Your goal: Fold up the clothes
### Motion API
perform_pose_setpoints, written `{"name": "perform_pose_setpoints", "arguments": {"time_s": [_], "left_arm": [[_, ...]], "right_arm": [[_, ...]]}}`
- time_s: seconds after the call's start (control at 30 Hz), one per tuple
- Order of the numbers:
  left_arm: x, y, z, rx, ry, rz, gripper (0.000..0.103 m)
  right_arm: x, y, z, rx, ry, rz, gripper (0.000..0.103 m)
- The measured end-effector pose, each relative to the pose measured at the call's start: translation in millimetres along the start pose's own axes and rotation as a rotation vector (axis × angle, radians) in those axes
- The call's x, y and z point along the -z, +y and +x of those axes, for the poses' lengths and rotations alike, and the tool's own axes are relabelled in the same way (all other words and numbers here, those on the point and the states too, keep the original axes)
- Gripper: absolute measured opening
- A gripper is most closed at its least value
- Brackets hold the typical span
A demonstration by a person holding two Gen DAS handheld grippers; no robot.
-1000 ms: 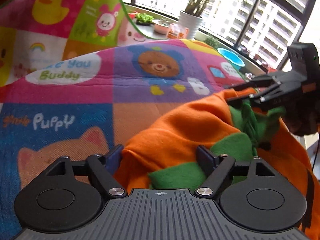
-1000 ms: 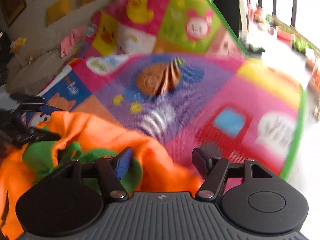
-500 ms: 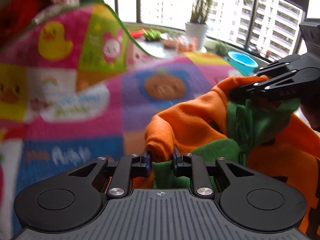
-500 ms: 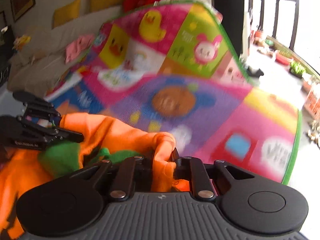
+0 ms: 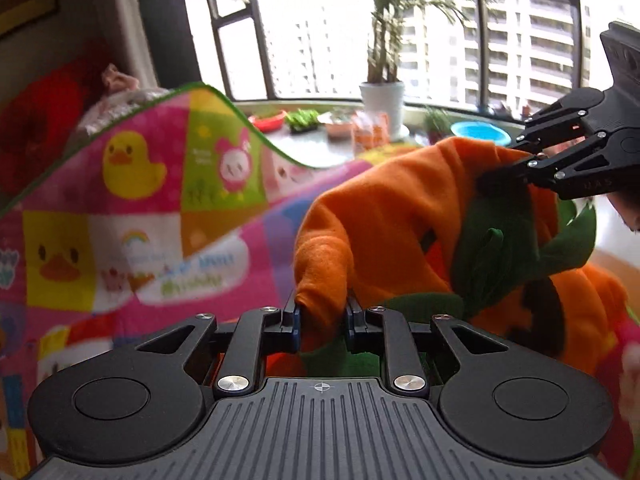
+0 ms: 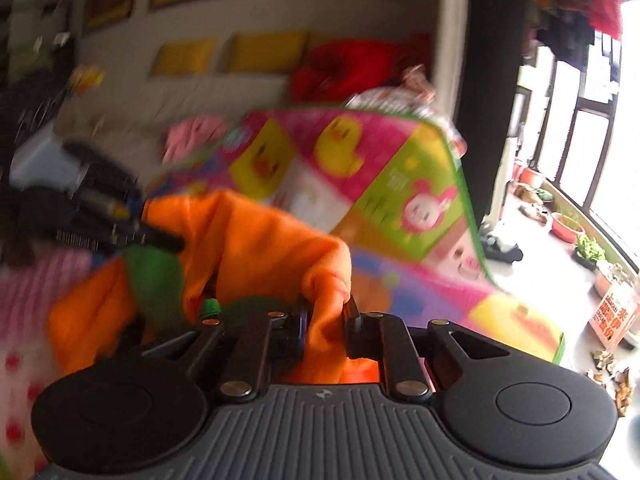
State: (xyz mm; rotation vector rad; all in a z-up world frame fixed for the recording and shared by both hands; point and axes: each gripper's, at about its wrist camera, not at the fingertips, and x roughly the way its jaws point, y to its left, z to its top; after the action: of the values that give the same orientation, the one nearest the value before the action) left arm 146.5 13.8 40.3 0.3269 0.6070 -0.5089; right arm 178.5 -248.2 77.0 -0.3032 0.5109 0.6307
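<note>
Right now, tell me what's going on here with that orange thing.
A person holding a gripper in each hand is handling an orange garment with green trim, part of folding clothes. The left gripper is shut on a bunch of orange fabric, and the right gripper is shut on another bunch. The garment hangs stretched between the two, above a colourful cartoon play mat. No fold is visible yet; the cloth is bunched and loose.

Right wrist view blurred throughout; orange garment [image 5: 384, 216] runs off the left wrist view's right edge, its lower folds hidden behind the left gripper [image 5: 323, 314], and the play mat [image 5: 132, 216] is cropped at left
</note>
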Motion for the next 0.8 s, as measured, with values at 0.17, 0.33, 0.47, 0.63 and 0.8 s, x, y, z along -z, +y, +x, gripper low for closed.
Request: {"name": "perform_pose_setpoints", "arguments": {"time_s": [0.17,0.33,0.47,0.63,0.8], "left_arm": [[20.3,-14.4,-13.6,0.005,0.014,0.026,0.023],[16.3,-11.2,-13.6,-0.003,0.005,0.003,0.023],[16.5,-7.1,-6.8,0.015,0.011,-0.002,0.023],[17.4,-1.2,-0.9,0.041,0.014,-0.013,0.022],[3.2,8.2,8.5,0.008,-0.012,-0.018,0.02]], "right_arm": [[33.6,37.6,-15.4,0.015,0.067,-0.083,0.016],[21.4,24.1,-35.8,0.014,0.039,0.006,0.039],[17.5,22.8,-41.3,-0.005,0.075,-0.061,0.074],[25.1,22.3,-0.3,-0.041,0.212,-0.142,0.078],[25.1,33.9,47.4,0.041,0.226,-0.3,0.02]]}}
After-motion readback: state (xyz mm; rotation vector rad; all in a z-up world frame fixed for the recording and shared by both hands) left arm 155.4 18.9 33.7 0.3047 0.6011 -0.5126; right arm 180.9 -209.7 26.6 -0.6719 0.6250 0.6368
